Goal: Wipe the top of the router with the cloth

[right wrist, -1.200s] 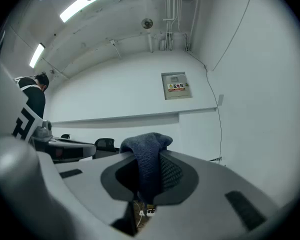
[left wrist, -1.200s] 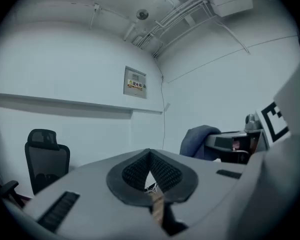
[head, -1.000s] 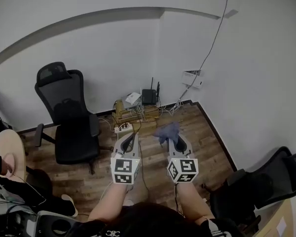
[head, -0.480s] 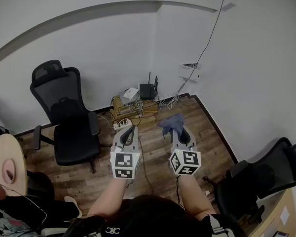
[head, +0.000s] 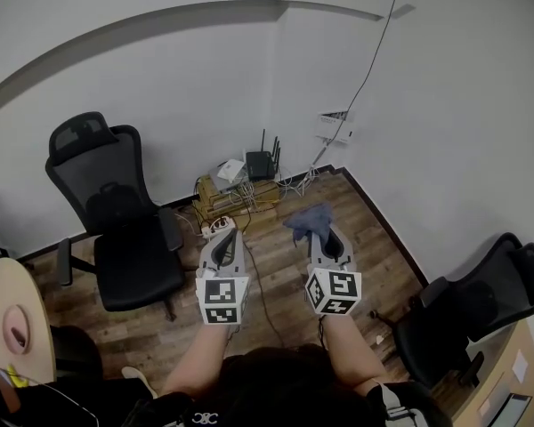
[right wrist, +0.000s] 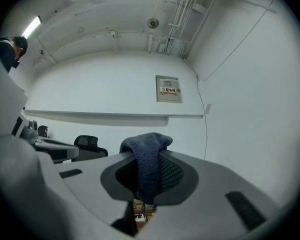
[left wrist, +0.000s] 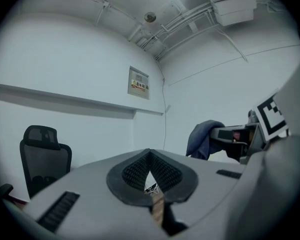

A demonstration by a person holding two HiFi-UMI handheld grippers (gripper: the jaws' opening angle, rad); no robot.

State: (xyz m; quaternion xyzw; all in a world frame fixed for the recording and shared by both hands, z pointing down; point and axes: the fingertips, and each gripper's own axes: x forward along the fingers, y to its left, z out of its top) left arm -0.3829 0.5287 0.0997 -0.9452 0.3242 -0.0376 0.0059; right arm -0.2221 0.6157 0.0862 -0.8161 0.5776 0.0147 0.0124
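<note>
Approach: cloth in hand, wipe not begun.
My right gripper is clamped on the blue cloth; my left gripper, beside it at 9 o'clock, has its jaws together on nothing. Both forearms reach straight ahead. The router stands well apart at 12 o'clock against the wall, on what may be a low crate; next I must close in and lay the cloth on its top.
</note>
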